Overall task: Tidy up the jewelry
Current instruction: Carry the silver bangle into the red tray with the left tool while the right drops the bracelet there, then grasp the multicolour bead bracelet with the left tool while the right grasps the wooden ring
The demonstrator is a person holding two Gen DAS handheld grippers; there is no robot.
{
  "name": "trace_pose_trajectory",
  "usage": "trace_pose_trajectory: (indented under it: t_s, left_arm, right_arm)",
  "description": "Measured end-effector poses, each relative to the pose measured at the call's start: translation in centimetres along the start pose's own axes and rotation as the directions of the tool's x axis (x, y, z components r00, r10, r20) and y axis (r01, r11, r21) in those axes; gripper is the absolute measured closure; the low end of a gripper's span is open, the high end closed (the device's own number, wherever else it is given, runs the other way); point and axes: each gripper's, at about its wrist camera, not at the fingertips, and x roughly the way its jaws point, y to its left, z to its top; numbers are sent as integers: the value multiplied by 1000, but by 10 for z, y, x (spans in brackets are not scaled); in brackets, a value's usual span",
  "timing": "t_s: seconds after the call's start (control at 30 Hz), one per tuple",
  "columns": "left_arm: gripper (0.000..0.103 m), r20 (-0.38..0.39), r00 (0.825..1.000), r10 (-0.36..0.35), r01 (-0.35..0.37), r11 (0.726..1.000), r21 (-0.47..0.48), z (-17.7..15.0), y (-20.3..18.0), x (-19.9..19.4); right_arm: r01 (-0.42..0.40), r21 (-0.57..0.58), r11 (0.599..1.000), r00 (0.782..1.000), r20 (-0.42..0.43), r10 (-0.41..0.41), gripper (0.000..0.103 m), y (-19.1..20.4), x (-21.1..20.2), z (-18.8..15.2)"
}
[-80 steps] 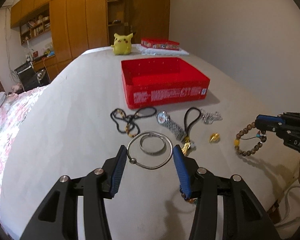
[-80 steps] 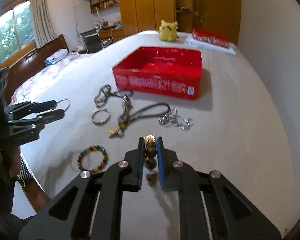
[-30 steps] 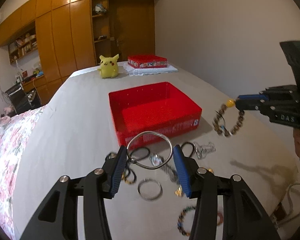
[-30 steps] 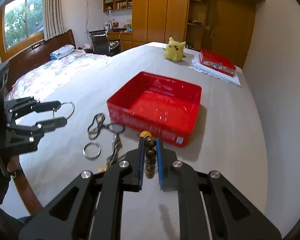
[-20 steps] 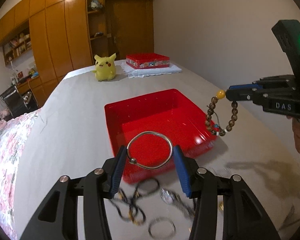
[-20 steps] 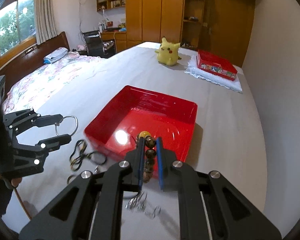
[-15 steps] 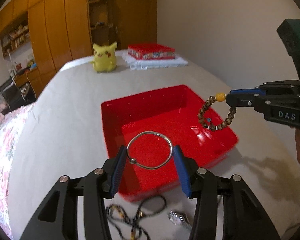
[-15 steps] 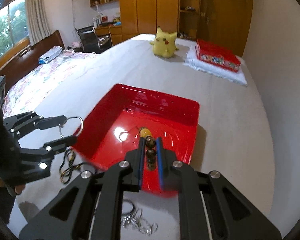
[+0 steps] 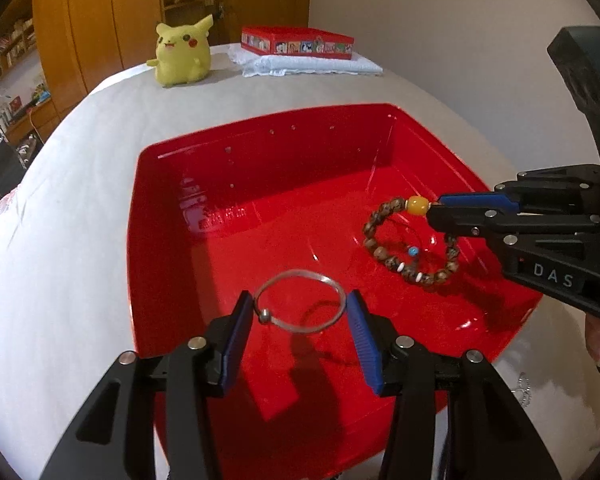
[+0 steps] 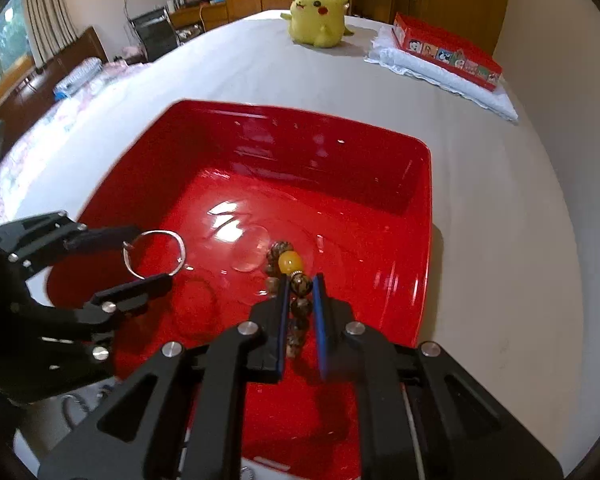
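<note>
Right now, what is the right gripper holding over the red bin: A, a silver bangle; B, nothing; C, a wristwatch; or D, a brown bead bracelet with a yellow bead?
D: the right gripper is shut on the bead bracelet, which hangs over the red bin.

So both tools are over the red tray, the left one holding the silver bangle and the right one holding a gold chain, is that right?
Not quite. The right tool holds a brown beaded bracelet with a yellow bead, not a gold chain; the left wrist view shows it best. The rest stands: both tools are over the red tray, and the left tool holds the silver bangle.
</note>
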Motion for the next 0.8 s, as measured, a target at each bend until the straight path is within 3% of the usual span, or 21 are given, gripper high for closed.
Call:
trace_pose_trajectory:
  t_s: [0.1, 0.27, 0.33, 0.5, 0.63, 0.8]
  left_arm:
    - [43, 10, 1000, 10, -10, 1000, 1, -3, 0, -2]
    - [42, 10, 1000, 18, -18, 1000, 3, -4, 1, -4]
    - [42, 18, 1000, 21, -21, 1000, 1, -5, 1, -11]
    - [34, 80, 997, 23, -25, 1000, 17, -17, -2, -54]
    - [32, 136, 991, 19, -20, 1000, 11, -53, -4, -103]
    - [29, 130, 991, -4, -1, 999, 33, -124, -20, -146]
  right_arm:
    - [20, -9, 1000, 1000, -11, -20, 93, 0, 4, -1]
    - [18, -2, 1000, 1000, -2, -18, 90, -2, 2, 0]
    - [17, 4, 1000, 1000, 13, -18, 83, -3, -4, -2]
    - [13, 13, 1000, 998, 54, -14, 81, -4, -31, -9]
    - [-21, -2, 1000, 993, 116, 21, 80, 7, -76, -40]
    - [-70, -30, 997, 986, 151, 73, 80, 31, -122, -104]
